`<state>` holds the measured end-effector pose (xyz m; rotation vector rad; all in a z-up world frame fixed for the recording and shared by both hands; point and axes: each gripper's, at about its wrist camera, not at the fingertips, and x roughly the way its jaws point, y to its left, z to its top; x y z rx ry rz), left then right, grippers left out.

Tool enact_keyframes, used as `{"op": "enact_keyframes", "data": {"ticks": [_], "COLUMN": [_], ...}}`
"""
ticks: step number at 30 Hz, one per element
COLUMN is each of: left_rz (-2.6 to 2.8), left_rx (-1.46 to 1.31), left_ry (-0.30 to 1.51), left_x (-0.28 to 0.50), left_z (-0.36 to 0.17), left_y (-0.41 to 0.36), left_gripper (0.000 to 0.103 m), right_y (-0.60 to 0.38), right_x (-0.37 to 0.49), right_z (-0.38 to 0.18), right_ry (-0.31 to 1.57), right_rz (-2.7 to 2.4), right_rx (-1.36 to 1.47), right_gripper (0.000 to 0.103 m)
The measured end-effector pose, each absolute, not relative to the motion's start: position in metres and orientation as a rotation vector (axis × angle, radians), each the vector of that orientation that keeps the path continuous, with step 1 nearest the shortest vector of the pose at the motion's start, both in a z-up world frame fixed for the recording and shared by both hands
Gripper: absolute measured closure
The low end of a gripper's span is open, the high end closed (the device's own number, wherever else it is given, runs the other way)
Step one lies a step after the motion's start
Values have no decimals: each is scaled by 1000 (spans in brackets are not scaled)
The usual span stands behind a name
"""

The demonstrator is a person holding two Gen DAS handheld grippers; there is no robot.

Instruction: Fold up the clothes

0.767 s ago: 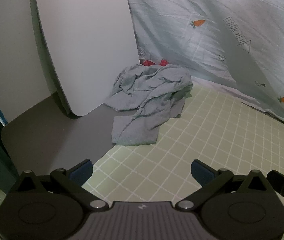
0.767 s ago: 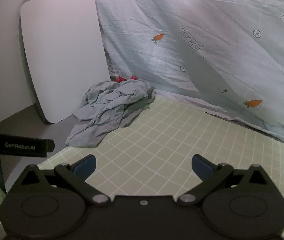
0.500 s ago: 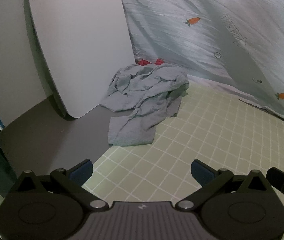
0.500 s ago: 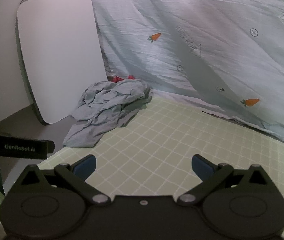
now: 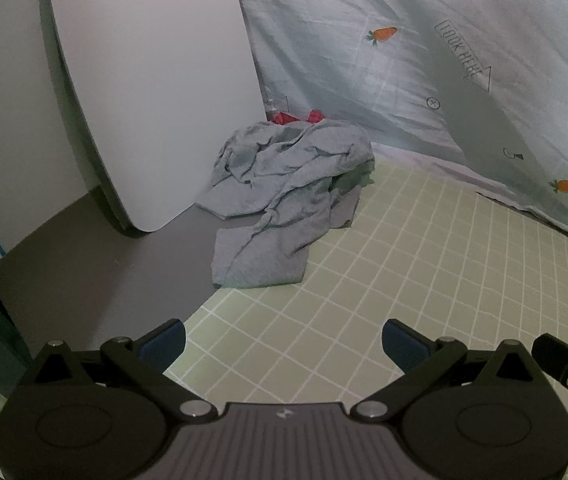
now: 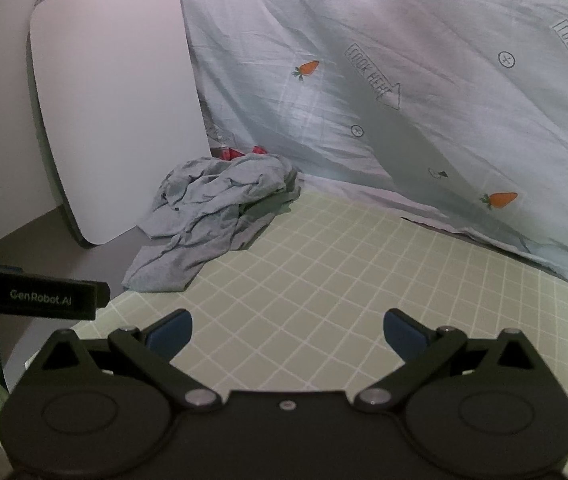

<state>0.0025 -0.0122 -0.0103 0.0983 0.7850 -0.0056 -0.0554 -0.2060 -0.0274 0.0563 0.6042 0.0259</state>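
- far left there's a white wall (image 5: 0, 128), and a white board (image 5: 152, 92) with rounded corners leans against it, bottom edge sitting on the grey worktop (image 5: 96, 276)
- the grey worktop strip is bare on the left; its rounded front-left corner shows in the left wrist view
- the crumpled grey garment (image 5: 284, 196) sits just beside the board's lower right corner, bunched in a heap at the back with one flatter end trailing toward the camera; it straddles the edge where the green checked mat (image 5: 424, 292) meets the grey surface
- something red (image 5: 296, 117) peeks out behind the heap, can't tell what it is
- left hand-held gripper (image 5: 283, 346) hovers low over the mat's near edge, fingers spread wide with nothing between them, well short of the garment
- right hand-held gripper (image 6: 287, 338) is the same deal, fingers wide apart and holding nothing, over open mat
- right of the garment the mat is bare all the way to the pale blue carrot-print sheet (image 6: 424, 92) hanging along the back, whose hem lies on the mat's far edge
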Motion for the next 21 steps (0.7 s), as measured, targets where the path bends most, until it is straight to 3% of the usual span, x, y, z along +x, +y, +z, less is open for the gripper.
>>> {"op": "enact_keyframes", "data": {"ticks": [21], "left_rz": [-14], "left_rx": [99], "left_ry": [798], "left_x": [6], "left_z": [-9], "left_y": [-11], "left_gripper": [0], "right_y": [-203], "right_x": [-55], "right_z": [-28], "right_ry": [614], "right_rz": [7], "right_rx": [63], "right_gripper": [0]}}
